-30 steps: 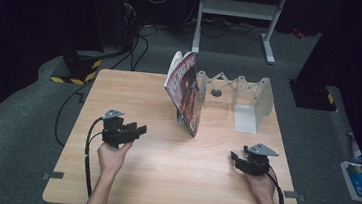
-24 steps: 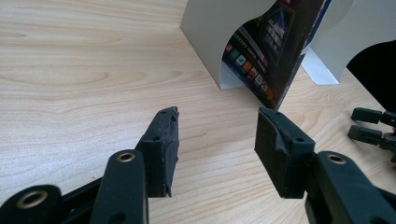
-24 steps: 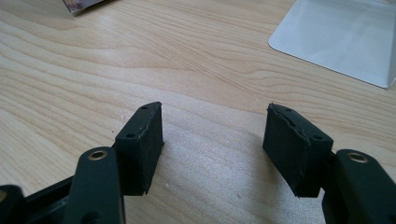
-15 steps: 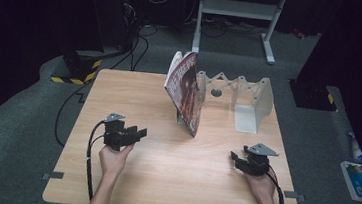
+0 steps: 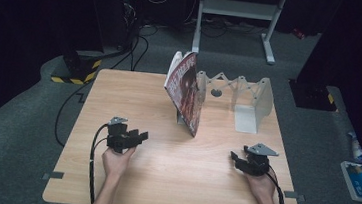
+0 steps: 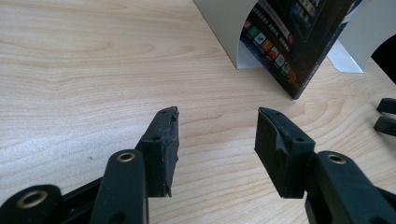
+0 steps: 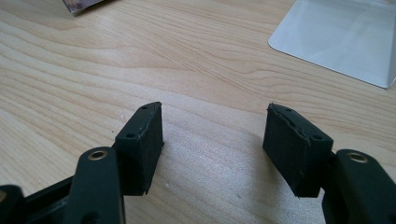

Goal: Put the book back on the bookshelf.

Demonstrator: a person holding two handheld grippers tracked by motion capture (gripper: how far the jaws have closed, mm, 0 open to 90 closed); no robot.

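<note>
A dark red book (image 5: pixel 186 90) stands tilted at the middle back of the wooden table (image 5: pixel 171 181), leaning on a grey extendable bookend rack (image 5: pixel 240 90). My left gripper (image 5: pixel 141 135) rests low at the table's left and points right, open with nothing between its jaws. The left gripper (image 6: pixel 217 126) faces the book's cover (image 6: pixel 299 42) and a grey bookend plate (image 6: pixel 231 28). My right gripper (image 5: pixel 234 157) sits at the table's right front, pointing left, open over bare wood. The right gripper (image 7: pixel 215 121) has the bookend's flat foot (image 7: pixel 345 37) ahead of it to the right.
The rack's right end plate (image 5: pixel 247 118) stands on the table behind my right hand. Beyond the table are a metal stand (image 5: pixel 238 9), floor cables (image 5: pixel 124 41) and a yellow-black striped base (image 5: pixel 73 74). A blue item (image 5: pixel 360 179) lies on the floor at the right.
My left gripper has sunk a little toward the tabletop. The right gripper, the book and the rack have not moved.
</note>
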